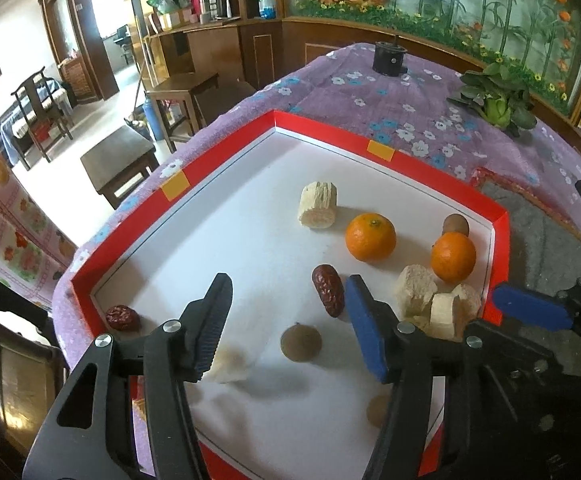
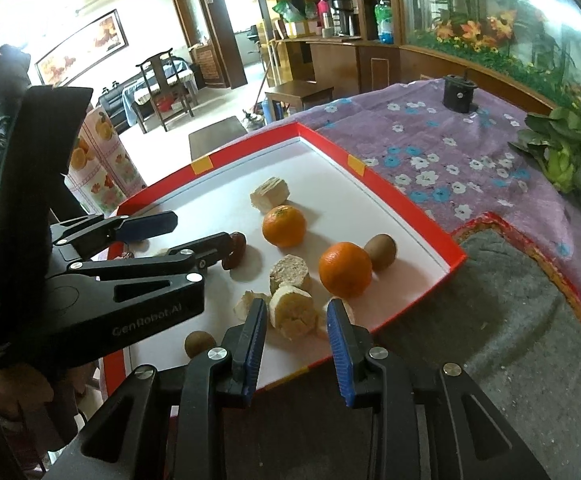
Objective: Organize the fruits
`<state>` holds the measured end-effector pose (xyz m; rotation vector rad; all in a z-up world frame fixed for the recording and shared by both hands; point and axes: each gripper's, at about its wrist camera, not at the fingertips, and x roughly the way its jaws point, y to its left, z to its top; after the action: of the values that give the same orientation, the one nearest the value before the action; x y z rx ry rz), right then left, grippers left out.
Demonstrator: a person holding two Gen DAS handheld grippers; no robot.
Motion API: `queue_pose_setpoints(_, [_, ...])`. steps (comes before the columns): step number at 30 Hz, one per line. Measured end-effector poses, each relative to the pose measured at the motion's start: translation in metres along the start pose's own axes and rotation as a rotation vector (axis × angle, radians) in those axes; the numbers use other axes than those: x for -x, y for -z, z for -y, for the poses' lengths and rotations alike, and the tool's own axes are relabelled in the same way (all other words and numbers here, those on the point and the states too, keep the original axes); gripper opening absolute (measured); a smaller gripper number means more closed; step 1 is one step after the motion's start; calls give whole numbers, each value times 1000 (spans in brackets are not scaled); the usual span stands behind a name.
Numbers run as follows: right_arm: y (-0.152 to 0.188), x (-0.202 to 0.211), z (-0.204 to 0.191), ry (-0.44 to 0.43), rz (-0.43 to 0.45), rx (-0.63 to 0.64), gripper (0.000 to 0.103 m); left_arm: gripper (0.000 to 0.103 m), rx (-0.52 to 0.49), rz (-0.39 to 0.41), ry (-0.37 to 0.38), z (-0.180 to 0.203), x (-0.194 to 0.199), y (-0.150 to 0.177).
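- Your left tongs [image 1: 288, 284] hang released, jaws wide apart with nothing pinched between them, angled down over the near half of the tray [image 1: 226, 152].
- Under that gap a brown longan [image 1: 301, 344] rests on the white floor, clear of both fingers. A blurred pale piece [image 1: 228, 366] lies just beside the left finger; you cannot tell whether it touches.
- Just past the right fingertip lies a red date [image 1: 328, 290]. Its long axis runs from far-left to near-right in the left wrist view, with the nearer end beside the blue pad.
- Your right tongs [image 2: 296, 308] stand narrow at the tray's near-right edge, with a pale ridged chunk [image 2: 292, 312] between the fingertips. The pictures do not show whether the pads press on it.
- That chunk lies on its side, cut face towards the camera, amid a cluster of similar chunks [image 1: 414, 284].
- Further out, two oranges [image 1: 370, 236] [image 1: 452, 256] sit apart; the left one has its stem end up. A second longan [image 1: 455, 225] sits just behind the right orange.
- One more pale cylinder [image 1: 317, 210] lies alone beyond them, its axis running near-left to far-right.
- A second date [image 1: 122, 317] sits in the near-left corner.
- Outside the tray, the purple flowered cloth [image 1: 370, 88] carries a leafy vegetable [image 1: 498, 100].
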<state>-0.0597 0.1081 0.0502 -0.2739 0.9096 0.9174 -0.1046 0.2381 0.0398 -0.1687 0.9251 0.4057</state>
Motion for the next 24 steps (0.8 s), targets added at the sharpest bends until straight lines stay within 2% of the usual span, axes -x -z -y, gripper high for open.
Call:
queue_pose_setpoints(5, [8,14,2,35,35,-12,31,61,-4,18,-10,7,9,6])
queue_pose_setpoints(8, [14,21,2,61,55,-15,37,61,-8,32,-1,13,16,11])
queue_pose_setpoints(16, [30,32,4,87,84,-35,42,62,4,54,13,25,30,22])
queue_pose_setpoints(18, [34,33,5,101,87,-41,44,73,2,50,17,28,32,24])
queue_pose_setpoints(24, [43,38,9,109,89,-52,44,73,-4,53,33,38,37,29])
